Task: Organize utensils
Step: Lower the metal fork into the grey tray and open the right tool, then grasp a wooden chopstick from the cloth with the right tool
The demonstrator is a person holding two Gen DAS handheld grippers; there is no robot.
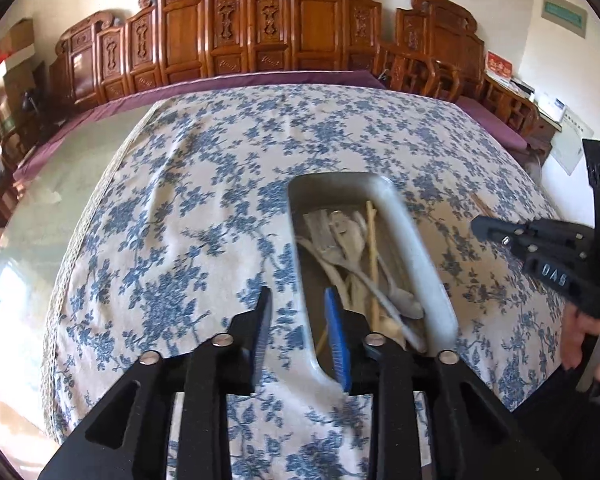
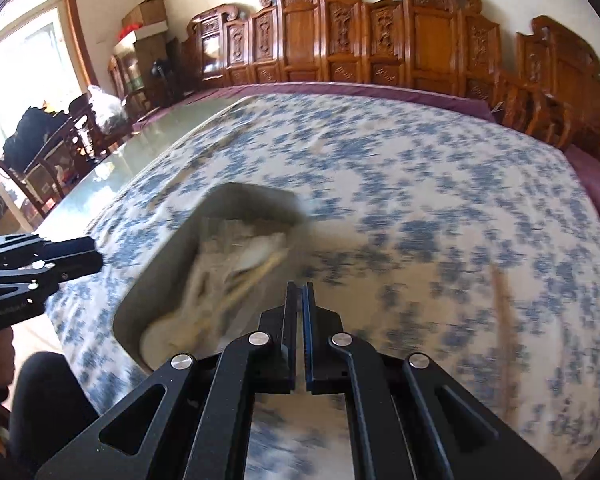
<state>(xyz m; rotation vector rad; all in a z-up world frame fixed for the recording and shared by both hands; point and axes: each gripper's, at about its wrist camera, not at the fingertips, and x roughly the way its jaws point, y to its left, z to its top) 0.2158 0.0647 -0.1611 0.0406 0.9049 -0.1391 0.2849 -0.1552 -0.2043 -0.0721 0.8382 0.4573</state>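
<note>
A white rectangular tray (image 1: 404,240) lies on the blue-flowered tablecloth (image 1: 180,208). It holds several utensils (image 1: 352,256): metal spoons, forks and pale chopsticks. My left gripper (image 1: 300,306) hovers over the tray's near left corner. It is open, and only the tray's left wall and cloth show between its fingers. My right gripper (image 2: 300,286) is shut and empty, just right of the blurred tray (image 2: 160,256) and the utensils (image 2: 236,264). A wooden chopstick (image 2: 504,312) lies on the cloth to the right of the tray. The right gripper (image 1: 476,226) also shows at the left wrist view's right side, and the left gripper (image 2: 96,256) at the right wrist view's left edge.
Bare glass tabletop (image 1: 60,184) extends left of the cloth. Carved wooden chairs (image 1: 260,28) line the table's far side and right end. A person's hand (image 1: 580,336) grips the right tool's handle. Cardboard boxes (image 2: 144,20) and a window stand at the far left.
</note>
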